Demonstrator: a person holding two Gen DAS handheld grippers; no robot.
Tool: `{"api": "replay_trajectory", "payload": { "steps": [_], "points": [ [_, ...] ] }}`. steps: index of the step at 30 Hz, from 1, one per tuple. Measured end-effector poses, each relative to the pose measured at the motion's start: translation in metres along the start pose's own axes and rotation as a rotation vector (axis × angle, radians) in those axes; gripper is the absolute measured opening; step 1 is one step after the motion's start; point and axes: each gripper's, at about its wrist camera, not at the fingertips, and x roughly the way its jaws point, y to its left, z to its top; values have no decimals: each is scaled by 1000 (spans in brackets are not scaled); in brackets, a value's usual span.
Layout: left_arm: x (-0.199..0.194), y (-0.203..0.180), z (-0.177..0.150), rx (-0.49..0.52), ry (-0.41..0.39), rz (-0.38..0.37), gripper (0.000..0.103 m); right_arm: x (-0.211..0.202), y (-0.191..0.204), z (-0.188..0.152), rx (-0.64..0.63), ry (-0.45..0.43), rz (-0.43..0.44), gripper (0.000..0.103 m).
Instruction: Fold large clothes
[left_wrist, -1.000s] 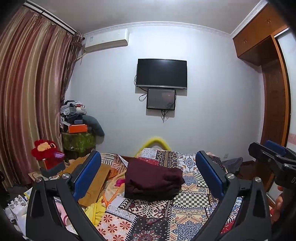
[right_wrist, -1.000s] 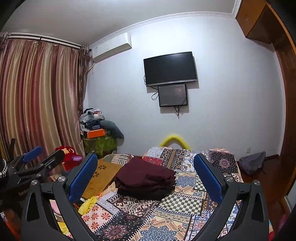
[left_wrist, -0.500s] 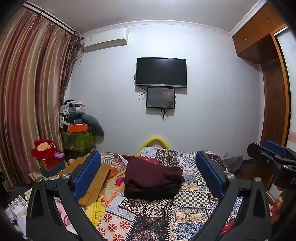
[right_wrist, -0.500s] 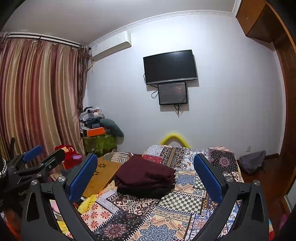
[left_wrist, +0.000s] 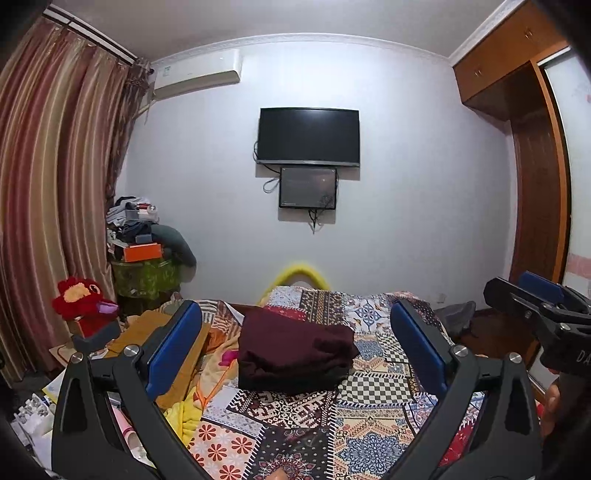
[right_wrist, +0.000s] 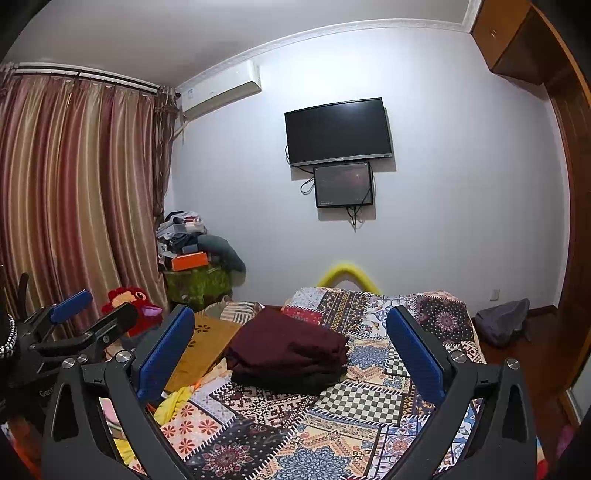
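Note:
A dark maroon garment (left_wrist: 291, 354) lies folded in a thick stack on the patchwork bedspread (left_wrist: 295, 435); it also shows in the right wrist view (right_wrist: 288, 354). My left gripper (left_wrist: 295, 332) is open and empty, held above the bed's near part, well short of the stack. My right gripper (right_wrist: 291, 332) is open and empty too, at a similar height. The right gripper shows at the right edge of the left wrist view (left_wrist: 535, 310). The left gripper shows at the left edge of the right wrist view (right_wrist: 74, 321).
A brown board (right_wrist: 207, 347) and yellow cloth (right_wrist: 173, 402) lie left of the stack. A red plush toy (left_wrist: 81, 302), a cluttered green stand (left_wrist: 144, 273) and curtains (left_wrist: 55, 184) fill the left. A wardrobe (left_wrist: 539, 184) stands right. A grey bag (right_wrist: 502, 321) lies on the floor.
Both views have tilted up a little, so the wall and ceiling fill more of the frame. The folded garment has not moved. Both grippers stay open.

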Motion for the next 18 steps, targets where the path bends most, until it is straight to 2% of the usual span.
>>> {"api": "replay_trajectory", "payload": {
  "steps": [18],
  "points": [
    [5, 3, -3, -9, 15, -27, 103, 5, 1, -2, -12, 16, -5, 103]
  ]
}}
